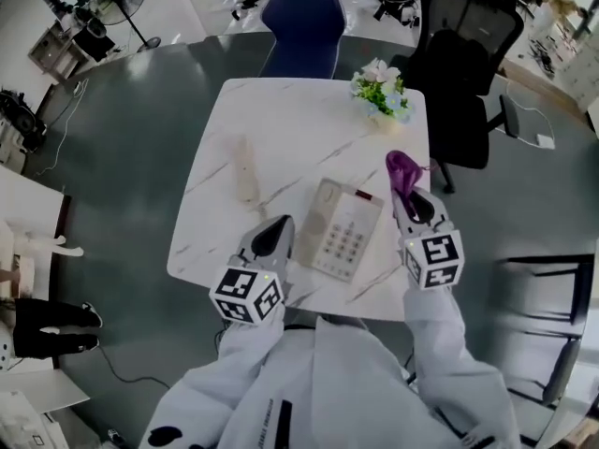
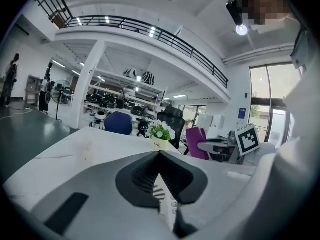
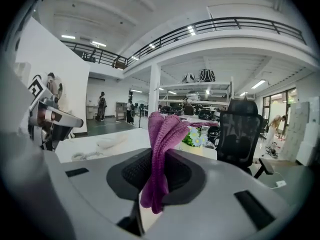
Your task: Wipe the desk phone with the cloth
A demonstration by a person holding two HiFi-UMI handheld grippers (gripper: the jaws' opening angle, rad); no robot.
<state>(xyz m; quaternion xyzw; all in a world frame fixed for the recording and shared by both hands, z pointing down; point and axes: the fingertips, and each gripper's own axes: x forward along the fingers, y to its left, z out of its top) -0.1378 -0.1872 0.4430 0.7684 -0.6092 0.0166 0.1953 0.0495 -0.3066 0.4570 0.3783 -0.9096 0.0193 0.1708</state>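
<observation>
The beige desk phone (image 1: 342,234) lies on the white marble table (image 1: 281,120) with its keypad up. Its handset (image 1: 243,168) rests off the cradle, to the left on the tabletop. My right gripper (image 1: 403,191) hovers just right of the phone, shut on a purple knitted cloth (image 1: 402,166) that sticks out past the jaws. In the right gripper view the cloth (image 3: 162,149) hangs pinched between the pads. My left gripper (image 1: 280,223) is at the phone's left edge, shut with nothing in it. In the left gripper view its jaws meet at the tips (image 2: 160,153) over the keypad (image 2: 167,200).
A small pot of flowers (image 1: 379,90) stands at the table's far right corner. Behind the table are a blue chair (image 1: 304,26) and a black office chair (image 1: 468,54). The floor around is dark grey; desks with equipment lie beyond.
</observation>
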